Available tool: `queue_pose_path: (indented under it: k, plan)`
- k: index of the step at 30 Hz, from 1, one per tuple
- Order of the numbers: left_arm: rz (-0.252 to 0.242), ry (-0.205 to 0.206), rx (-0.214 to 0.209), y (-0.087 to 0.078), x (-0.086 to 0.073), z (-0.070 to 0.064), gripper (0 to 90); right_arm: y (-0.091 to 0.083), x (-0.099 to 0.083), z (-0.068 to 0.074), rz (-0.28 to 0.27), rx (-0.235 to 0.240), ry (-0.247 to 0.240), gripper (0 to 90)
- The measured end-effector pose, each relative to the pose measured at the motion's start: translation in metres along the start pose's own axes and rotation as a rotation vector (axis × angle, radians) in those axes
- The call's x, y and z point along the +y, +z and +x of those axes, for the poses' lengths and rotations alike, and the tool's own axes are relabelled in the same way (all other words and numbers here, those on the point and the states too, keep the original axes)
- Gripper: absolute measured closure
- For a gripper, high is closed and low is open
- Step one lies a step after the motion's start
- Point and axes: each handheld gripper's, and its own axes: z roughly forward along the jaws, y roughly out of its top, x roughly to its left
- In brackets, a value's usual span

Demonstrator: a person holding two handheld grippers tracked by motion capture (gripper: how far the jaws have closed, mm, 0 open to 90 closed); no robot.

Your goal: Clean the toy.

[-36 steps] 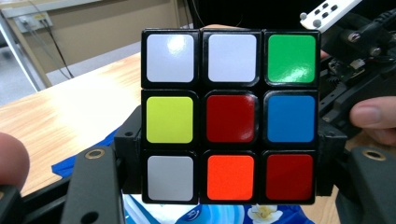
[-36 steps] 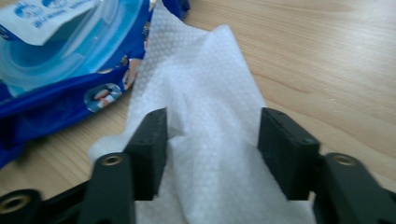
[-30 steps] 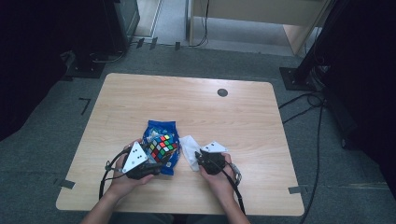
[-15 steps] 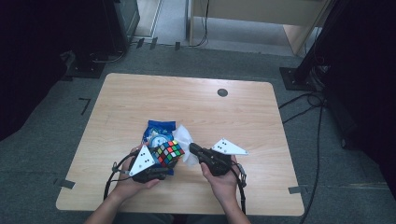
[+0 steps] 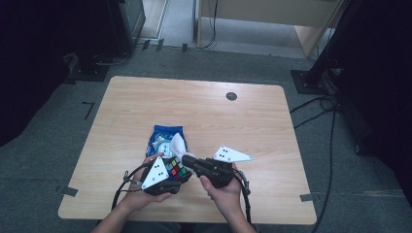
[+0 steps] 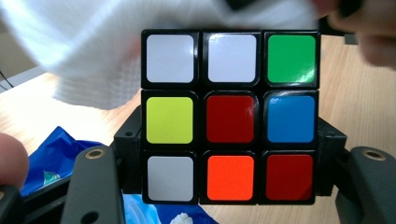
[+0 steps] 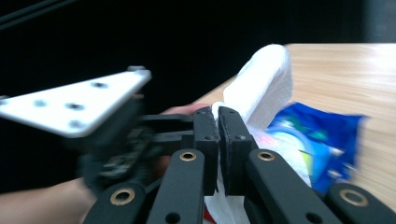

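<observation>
Cube [image 5: 177,170] between packet [image 5: 164,138] behind and tissue [image 5: 178,144] above.

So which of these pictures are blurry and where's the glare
Left gripper view: the Rubik's cube is sharp, with slight glare on its green sticker; the white tissue above is blurred. Right gripper view: the blue packet and grey plate are smeared. High view: dim, dark surroundings.

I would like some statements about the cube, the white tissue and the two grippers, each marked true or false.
1. The left gripper holds the puzzle cube between its fingers. True.
2. The centre sticker of the cube face toward the left gripper view is green. False: it is dark red; green is at the top right corner.
3. The right gripper is shut on the white tissue. True.
4. The blue packet lies on the floor. False: it lies on the wooden table.
</observation>
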Motion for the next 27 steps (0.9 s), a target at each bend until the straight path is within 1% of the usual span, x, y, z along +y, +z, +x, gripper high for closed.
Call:
queue_pose_path:
  k: [2,3,4,6,7,9,10,12,14,15,17,19,21,23,25,26,27]
  plan:
    - [-0.009,-0.015,-0.001,-0.003,0.001,0.003,33.8,0.001,0.003,0.006,0.015,0.024,-0.033,87.8]
    - [-0.013,-0.017,0.002,-0.004,0.001,0.005,33.8,0.001,0.003,0.007,0.019,0.014,-0.048,87.7]
    - [-0.020,-0.020,0.006,-0.005,0.001,0.006,33.8,0.001,0.003,0.007,0.021,0.011,-0.047,87.6]
    - [-0.025,-0.020,0.016,-0.008,0.002,0.009,33.8,-0.002,0.002,0.002,0.013,0.010,-0.028,87.4]
    - [-0.037,-0.034,0.012,-0.010,0.002,0.011,33.8,-0.004,0.002,-0.001,0.011,-0.002,-0.018,87.4]
    - [-0.050,-0.051,0.011,-0.013,0.003,0.015,33.8,-0.008,0.000,-0.009,0.006,-0.049,-0.011,87.2]
    - [-0.055,-0.056,0.014,-0.014,0.004,0.016,33.8,-0.009,0.000,-0.012,0.003,-0.061,-0.002,87.2]
    - [-0.055,-0.055,0.014,-0.014,0.004,0.016,33.9,-0.011,-0.001,-0.019,0.001,-0.096,0.023,87.0]
    - [-0.046,-0.038,0.009,-0.011,0.004,0.010,33.9,-0.012,-0.002,-0.023,-0.005,-0.112,0.044,86.9]
    - [-0.040,-0.029,0.005,-0.010,0.005,0.008,33.9,-0.011,-0.002,-0.023,-0.007,-0.107,0.052,86.9]
    - [-0.022,-0.007,0.008,-0.005,0.005,0.001,33.8,-0.009,-0.002,-0.018,-0.011,-0.093,0.045,86.7]
    - [-0.012,-0.009,0.002,-0.002,0.004,0.000,33.9,-0.005,-0.001,-0.009,-0.009,-0.062,0.029,86.4]
    - [-0.015,-0.020,0.007,-0.002,0.003,0.002,33.9,-0.004,0.001,-0.002,0.000,-0.041,0.006,86.2]
    - [-0.029,-0.040,0.017,-0.006,0.003,0.007,33.9,-0.004,0.004,0.003,0.011,-0.020,-0.015,85.9]
    - [-0.046,-0.054,0.026,-0.010,0.004,0.011,33.9,-0.005,0.005,0.003,0.013,-0.011,-0.016,85.5]
    - [-0.053,-0.058,0.029,-0.012,0.004,0.013,33.9,-0.006,0.005,0.001,0.013,-0.013,-0.013,85.3]
    - [-0.061,-0.059,0.031,-0.014,0.005,0.014,33.8,-0.007,0.004,-0.002,0.014,-0.027,-0.008,85.3]
